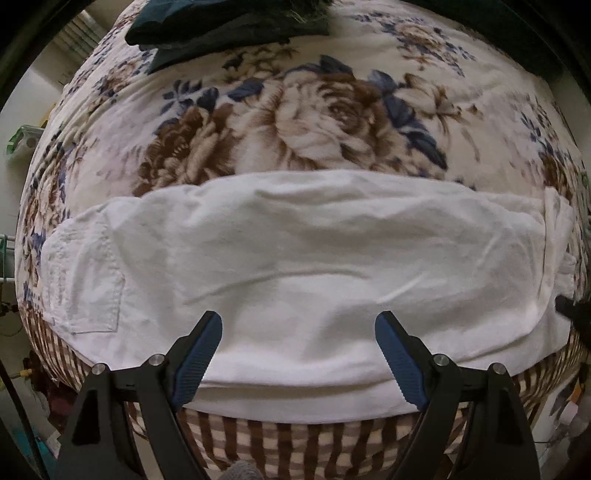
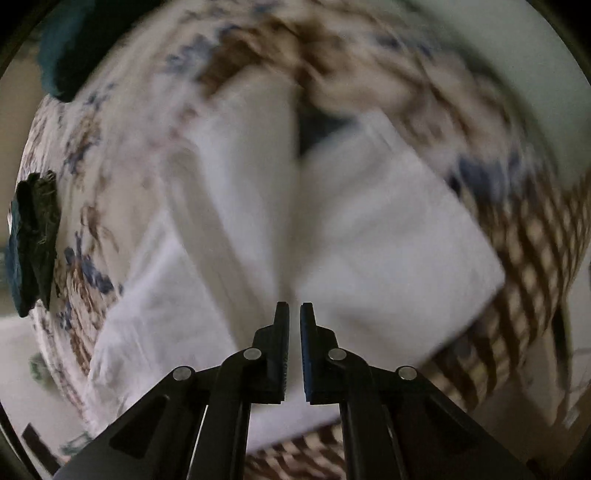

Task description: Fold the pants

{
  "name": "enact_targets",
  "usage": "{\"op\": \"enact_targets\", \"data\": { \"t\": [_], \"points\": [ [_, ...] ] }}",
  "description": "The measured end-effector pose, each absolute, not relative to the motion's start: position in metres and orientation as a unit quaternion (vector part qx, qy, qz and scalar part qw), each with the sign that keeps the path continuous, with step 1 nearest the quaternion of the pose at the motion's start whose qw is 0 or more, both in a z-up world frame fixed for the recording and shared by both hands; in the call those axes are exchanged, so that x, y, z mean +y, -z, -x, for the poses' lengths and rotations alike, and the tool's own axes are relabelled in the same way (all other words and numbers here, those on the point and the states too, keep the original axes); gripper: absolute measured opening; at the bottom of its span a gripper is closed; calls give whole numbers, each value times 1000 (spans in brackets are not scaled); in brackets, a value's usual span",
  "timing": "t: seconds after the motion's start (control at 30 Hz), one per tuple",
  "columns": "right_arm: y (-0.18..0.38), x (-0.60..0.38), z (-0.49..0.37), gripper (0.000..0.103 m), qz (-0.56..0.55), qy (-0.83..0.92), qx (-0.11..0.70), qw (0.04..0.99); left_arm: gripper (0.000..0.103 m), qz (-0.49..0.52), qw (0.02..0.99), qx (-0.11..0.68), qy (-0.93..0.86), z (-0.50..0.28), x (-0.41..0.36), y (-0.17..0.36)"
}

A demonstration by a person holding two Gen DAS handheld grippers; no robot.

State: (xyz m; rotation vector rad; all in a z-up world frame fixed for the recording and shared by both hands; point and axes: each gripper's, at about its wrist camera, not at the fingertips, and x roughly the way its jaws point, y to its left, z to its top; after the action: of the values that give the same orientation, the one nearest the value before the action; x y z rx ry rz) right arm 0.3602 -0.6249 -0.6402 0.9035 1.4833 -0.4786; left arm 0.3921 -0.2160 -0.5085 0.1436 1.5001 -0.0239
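Observation:
White pants lie folded lengthwise across a floral blanket, with a back pocket at the left end. My left gripper is open above the near edge of the pants, holding nothing. In the right wrist view the picture is blurred by motion; the white pants lie below, with a dark gap between two folded parts. My right gripper has its fingers nearly together with a thin gap and nothing visible between them. Its black tip also shows at the right edge of the left wrist view.
Dark green folded clothes lie at the far side of the blanket, also in the right wrist view. A brown checked cloth hangs over the near edge of the bed. Floor and clutter lie beyond the bed's edges.

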Motion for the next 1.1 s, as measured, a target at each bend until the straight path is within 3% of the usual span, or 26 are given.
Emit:
{"op": "enact_targets", "data": {
  "t": [0.1,0.17,0.27,0.33,0.4,0.43,0.47,0.53,0.77,0.93,1.1],
  "points": [
    [645,-634,-342,19,-436,204,626,613,85,-66,725,686,12,-390,-220,515],
    [632,-640,-340,56,-442,202,591,643,85,-77,728,681,11,-390,-223,515],
    [620,-626,-368,72,-403,171,577,689,85,-89,731,676,10,-391,-226,520],
    [628,-602,-400,76,-333,151,617,697,85,-93,731,676,8,-391,-227,523],
    [643,-585,-420,76,-274,145,653,691,85,-97,731,676,7,-392,-229,525],
    [651,-575,-428,67,-242,142,669,688,85,-99,731,675,6,-393,-229,525],
    [655,-568,-431,40,-219,141,674,691,85,-100,731,675,6,-393,-230,526],
    [649,-568,-425,9,-199,164,670,696,85,-99,731,675,9,-392,-230,524],
    [597,-633,-321,4,-391,240,564,686,85,-83,728,680,18,-381,-227,512],
    [652,-647,-277,5,-471,227,583,622,85,-73,721,689,12,-377,-221,520],
    [668,-656,-268,19,-524,234,555,602,85,-69,717,693,11,-373,-217,528]
  ]
}}
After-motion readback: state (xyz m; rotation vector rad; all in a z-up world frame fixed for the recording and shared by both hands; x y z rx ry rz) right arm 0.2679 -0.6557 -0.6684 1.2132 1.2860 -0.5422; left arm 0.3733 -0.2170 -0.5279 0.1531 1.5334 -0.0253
